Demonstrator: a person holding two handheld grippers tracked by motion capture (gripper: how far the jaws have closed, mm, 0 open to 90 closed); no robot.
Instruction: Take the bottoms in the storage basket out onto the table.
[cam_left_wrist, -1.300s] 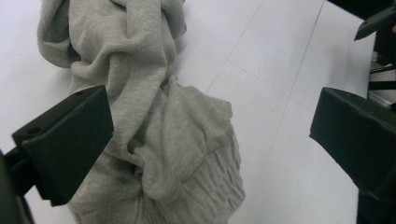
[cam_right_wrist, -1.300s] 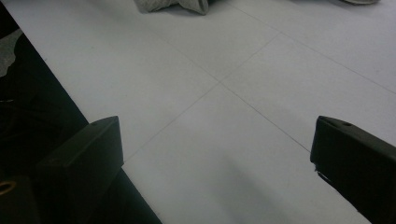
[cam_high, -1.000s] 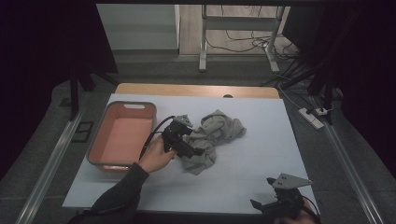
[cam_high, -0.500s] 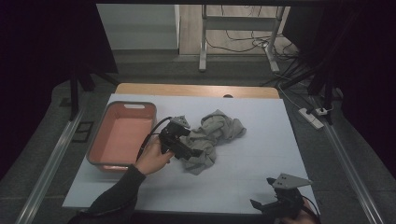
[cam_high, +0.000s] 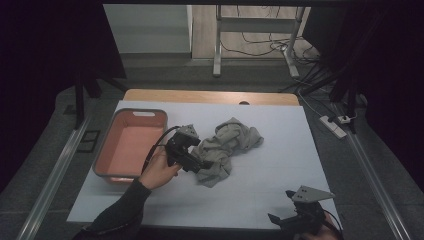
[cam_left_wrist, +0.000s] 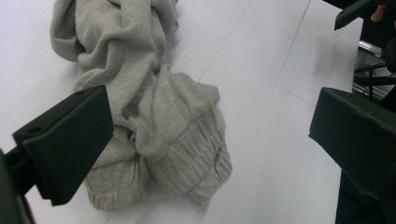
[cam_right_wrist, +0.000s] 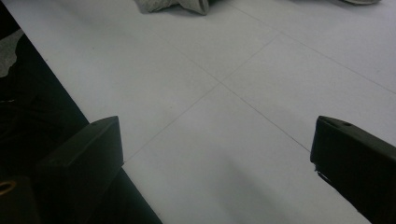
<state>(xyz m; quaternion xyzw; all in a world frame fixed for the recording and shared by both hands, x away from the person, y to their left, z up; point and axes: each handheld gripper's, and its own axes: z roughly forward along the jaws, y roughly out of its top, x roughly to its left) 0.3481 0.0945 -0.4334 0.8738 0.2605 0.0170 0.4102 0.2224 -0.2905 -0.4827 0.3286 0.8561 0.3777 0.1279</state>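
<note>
Hovering over crumpled grey cloth, jaws wide

Spreading its two blocky black jaws wide, the left gripper (cam_high: 196, 159) sits at the near end of the grey garment (cam_high: 224, 149), held in the person's left hand (cam_high: 159, 172). In the left gripper view one matte, square-edged jaw lies against the cloth's side while the other stands well off over bare table; nothing is pinched between them. The grey garment (cam_left_wrist: 154, 121) is a soft, fleecy knit, bunched into thick folds, with a ribbed, gathered hem at its nearest end. It lies rumpled near the middle of the white table (cam_high: 280, 165), whose smooth covering shows faint straight seams. Just left of the hand stands a pink rectangular tub (cam_high: 102, 167) with rounded corners and a grey rim. At the table's near right edge the right gripper (cam_high: 287, 220) also has its jaws parted, over plain white surface, well apart from the cloth.
</note>
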